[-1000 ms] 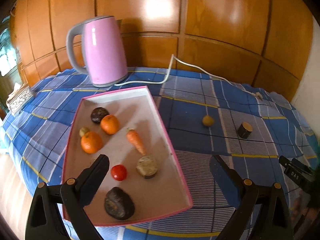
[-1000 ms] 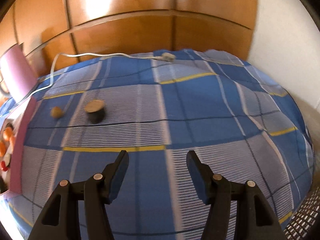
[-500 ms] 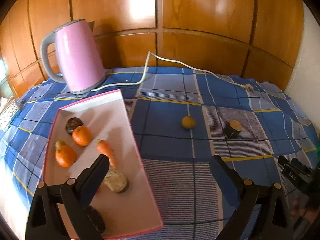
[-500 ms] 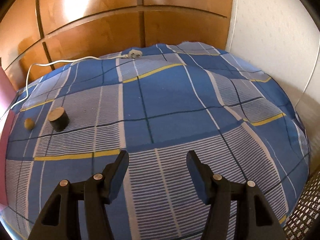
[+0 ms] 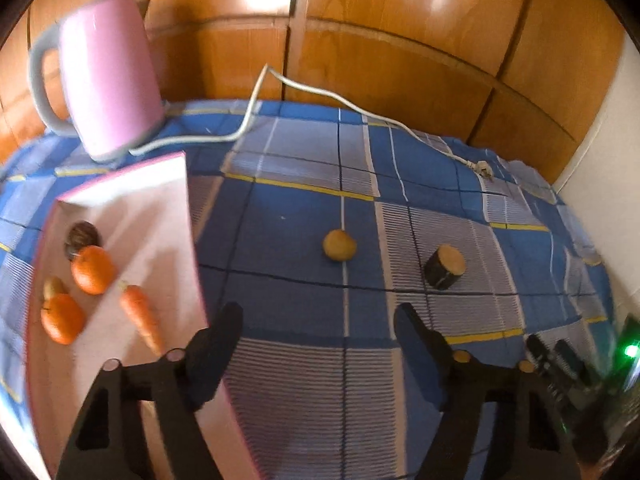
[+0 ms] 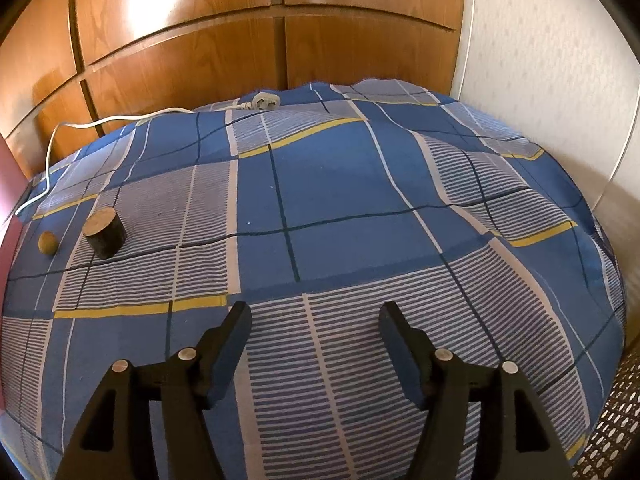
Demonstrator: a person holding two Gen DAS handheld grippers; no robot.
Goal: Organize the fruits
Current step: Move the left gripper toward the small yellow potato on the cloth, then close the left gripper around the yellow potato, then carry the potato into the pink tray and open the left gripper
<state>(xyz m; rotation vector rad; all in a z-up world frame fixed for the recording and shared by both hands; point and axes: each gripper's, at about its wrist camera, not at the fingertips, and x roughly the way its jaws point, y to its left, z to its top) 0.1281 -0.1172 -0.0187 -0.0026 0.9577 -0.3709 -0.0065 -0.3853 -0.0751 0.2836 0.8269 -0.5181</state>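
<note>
- Left wrist view: we see the left gripper (image 5: 318, 322) now aimed at the open checked cloth rather than over the pink tray (image 5: 182, 216); a second ago the tray filled the middle of this view, and it has since slid to the left edge.
- Its jaws are closing from their wide stance, yet nothing lies between them; only cloth shows in the gap.
- The small yellow fruit (image 5: 339, 245) sits alone on the tabletop, ahead of the jaws and right of the tray, with the dark cut stump (image 5: 444, 266) just to its right.
- In the tray we count two oranges (image 5: 92, 269), a carrot (image 5: 141, 316) and a dark round fruit (image 5: 82, 234); items nearer the camera are hidden by the left jaw.
- Right wrist view: the right gripper (image 6: 315, 324) hangs over bare cloth, its jaws opening and empty; the yellow fruit (image 6: 47, 243) and stump (image 6: 105, 232) lie far to its left.
- We judge that the shift marks an approach to the stray fruit, which remains outside the tray.
</note>
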